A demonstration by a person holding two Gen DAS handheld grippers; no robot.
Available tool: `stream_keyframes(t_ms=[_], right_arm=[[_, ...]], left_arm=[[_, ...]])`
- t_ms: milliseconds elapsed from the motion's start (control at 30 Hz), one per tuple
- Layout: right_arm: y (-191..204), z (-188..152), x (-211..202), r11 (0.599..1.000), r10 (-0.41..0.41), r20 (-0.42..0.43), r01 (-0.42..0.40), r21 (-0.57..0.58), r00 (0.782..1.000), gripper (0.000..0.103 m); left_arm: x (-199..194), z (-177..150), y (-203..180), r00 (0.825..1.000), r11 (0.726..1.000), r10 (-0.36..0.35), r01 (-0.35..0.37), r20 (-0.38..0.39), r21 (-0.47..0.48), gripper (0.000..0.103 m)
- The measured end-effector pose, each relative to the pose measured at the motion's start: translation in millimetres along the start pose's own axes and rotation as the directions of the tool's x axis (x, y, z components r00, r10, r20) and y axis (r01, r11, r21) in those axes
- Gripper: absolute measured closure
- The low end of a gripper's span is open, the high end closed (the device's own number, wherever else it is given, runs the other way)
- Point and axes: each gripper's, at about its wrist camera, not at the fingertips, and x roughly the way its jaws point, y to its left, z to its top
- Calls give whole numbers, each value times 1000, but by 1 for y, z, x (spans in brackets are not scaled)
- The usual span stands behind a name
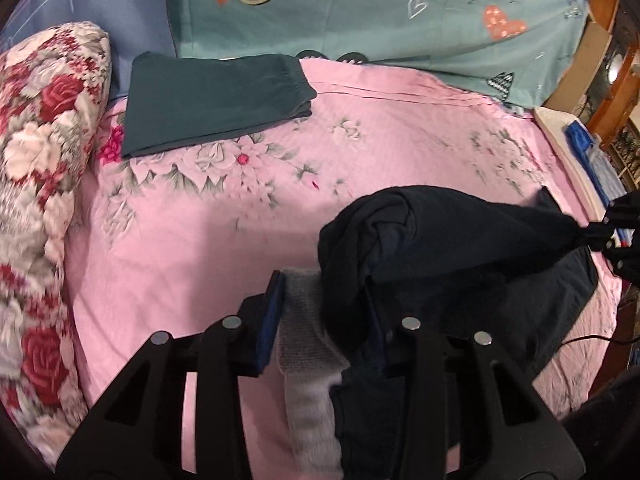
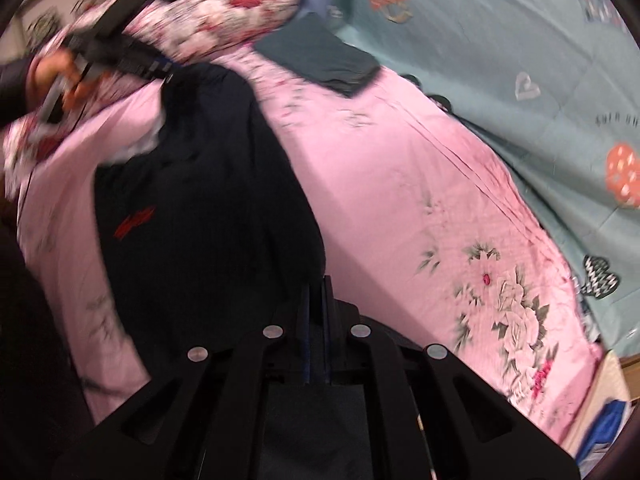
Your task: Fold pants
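Surface: pink floral bedsheet [image 1: 192, 240] on a bed, backed by a teal heart-print quilt [image 1: 400, 12], with a rose-patterned bolster pillow [image 1: 44, 152] along one side.
Already folded: dark green folded trousers [image 1: 208, 100], flat at the far end of the sheet near the bolster, well apart from both grippers.
Task item: dark navy pants with a pale grey fleece lining [image 1: 460, 248], lifted and stretched between the two grippers, lower part draping onto the sheet; small red logo on the cloth in the right wrist view [image 2: 134, 222].
Left gripper [image 1: 324, 312]: black fingers with blue pads, fairly narrow, clamped on a thick bunch of navy cloth and grey lining.
Right gripper [image 2: 316, 320]: fingers nearly together, pinching a thin edge of the navy cloth; seen from the left wrist view at the far right [image 1: 608, 228], cloth pulled taut into it.
Long axis: running gripper to gripper, roughly across the near edge of the bed; from the right wrist view, cloth stretching away up to the left gripper [image 2: 160, 66].
Nearer hand: neither; both touching, one end each.
Judged next move: likely lowering both ends together onto bare pink sheet, keeping the span taut and straight.
Risk: bulky left bunch may land twisted.
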Motion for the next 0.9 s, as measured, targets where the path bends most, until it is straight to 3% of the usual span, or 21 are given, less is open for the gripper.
stream_keyframes(t_ms=[133,267,333,400,433,533,667,800,900], right_arm=[[56,-32,14,996,3,-73,-10,-88,997,98],[94,-58,43,993,-4,-150,-15,-121,989,98],[98,-66,59,996,7,-197,-23,-82,980,96],[98,-65,62,999,23,-242,-34,-41,970,90],[97,-62,57,999,30,-245,-36,-19,969,83],[95,-36,17,998,34,-125,-27,62,992,57],[117,17,-6,998,45,41,-47,52,998,55],[181,80,9,988,55,176,-28,-155,983,53],[222,108,38,925,12,203,67,-375,979,40]], left_arm=[[-24,-51,0,998,998,-58,58,5,4,64],[-21,-98,-1,998,998,-57,57,-40,-1,63],[-17,-121,-3,997,999,-27,28,-65,17,58],[-17,-134,-5,997,1000,3,-1,-78,22,42],[-22,-141,-6,997,999,32,-31,-74,21,40],[-44,-155,-4,997,997,73,-72,-37,14,29],[-71,-170,8,993,992,115,-114,8,-49,23],[-93,-186,19,985,980,167,-162,35,-116,23],[-111,-200,25,979,970,195,-185,51,-158,23]])
